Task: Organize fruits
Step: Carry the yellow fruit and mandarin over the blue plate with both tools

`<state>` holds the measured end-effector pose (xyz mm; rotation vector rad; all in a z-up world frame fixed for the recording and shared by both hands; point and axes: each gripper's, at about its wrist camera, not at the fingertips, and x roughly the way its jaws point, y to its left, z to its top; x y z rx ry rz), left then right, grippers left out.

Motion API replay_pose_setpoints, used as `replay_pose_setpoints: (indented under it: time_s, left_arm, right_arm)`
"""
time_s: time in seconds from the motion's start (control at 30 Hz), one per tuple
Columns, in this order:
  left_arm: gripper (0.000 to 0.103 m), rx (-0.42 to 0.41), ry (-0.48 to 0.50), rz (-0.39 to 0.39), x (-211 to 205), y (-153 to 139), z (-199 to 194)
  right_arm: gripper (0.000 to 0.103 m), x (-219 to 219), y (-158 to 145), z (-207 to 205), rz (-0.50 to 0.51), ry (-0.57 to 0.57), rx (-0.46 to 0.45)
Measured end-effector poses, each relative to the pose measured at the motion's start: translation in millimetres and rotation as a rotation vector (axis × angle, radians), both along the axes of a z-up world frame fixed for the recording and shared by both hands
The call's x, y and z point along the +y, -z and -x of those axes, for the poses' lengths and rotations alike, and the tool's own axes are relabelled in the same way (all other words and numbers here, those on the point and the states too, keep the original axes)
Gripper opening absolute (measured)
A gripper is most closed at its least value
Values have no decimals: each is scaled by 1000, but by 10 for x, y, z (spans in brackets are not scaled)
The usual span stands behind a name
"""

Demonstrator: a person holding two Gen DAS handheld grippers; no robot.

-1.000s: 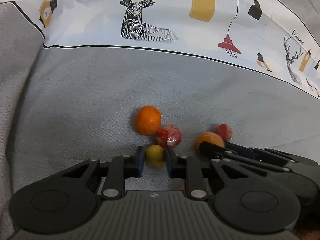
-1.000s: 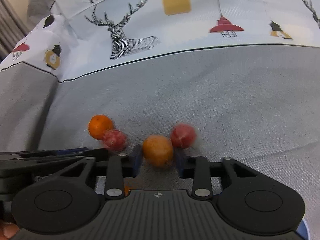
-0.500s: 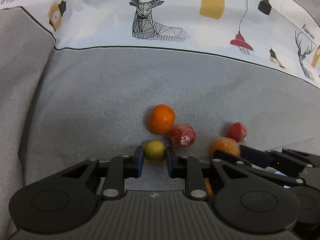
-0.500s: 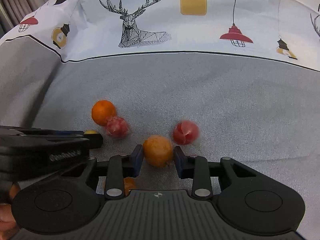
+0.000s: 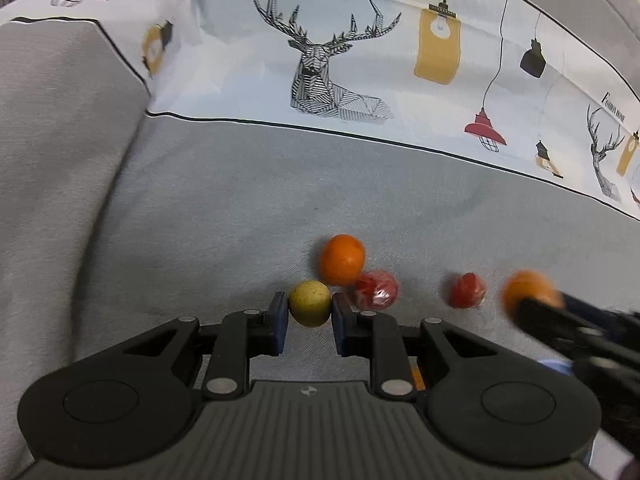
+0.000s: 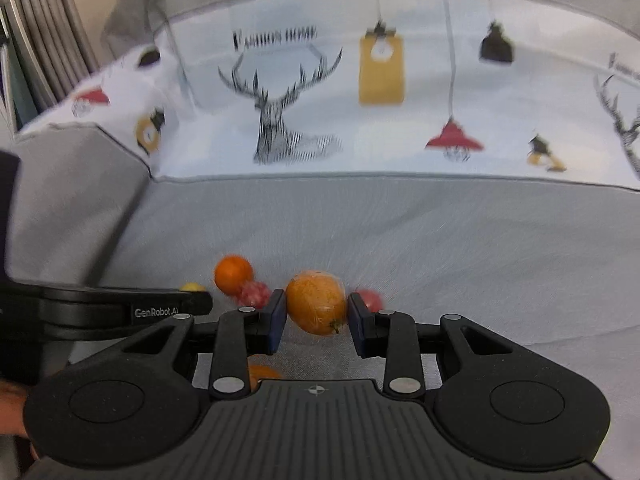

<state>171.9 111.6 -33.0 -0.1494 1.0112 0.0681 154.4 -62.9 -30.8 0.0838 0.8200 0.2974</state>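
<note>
Left gripper (image 5: 310, 314) clasps yellow fruit (image 5: 310, 303), orange (image 5: 342, 259) just beyond.

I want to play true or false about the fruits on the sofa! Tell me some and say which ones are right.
1. The left gripper has a small yellow fruit between its fingers. True.
2. The right gripper grips a red fruit. False: it grips an orange fruit.
3. A bright orange touches a red wrapped fruit. True.
4. The fruits lie on a wooden table. False: they lie on a grey sofa seat.
5. A deer is printed on the back cushion. True.
</note>
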Motion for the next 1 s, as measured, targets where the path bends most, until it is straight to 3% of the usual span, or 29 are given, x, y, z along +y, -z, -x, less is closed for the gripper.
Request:
replay_pose_setpoints:
  time_s: [0.3,0.5,0.63,0.8,1.0]
  left_arm:
    - [25,-46,64,-101,-57,-202,350]
    - [25,-124,117,-97,-208,-409,691]
    - [25,-169,221,-108,-498,-456,924]
    - [25,-150,405,-24,-915,-344,1197]
    - [25,-140,614,-93,-1386,-150,1403]
  right_arm:
    - [35,-651,-496,661,4,82,-87]
    - [35,-1032,-351,983,26,147,-94]
    - [35,-1131,-271,1054,23,154,-89]
    - [35,-1173,-180,1082,68,149,-53]
    - [35,-1229,-173,1055,93,168,-41]
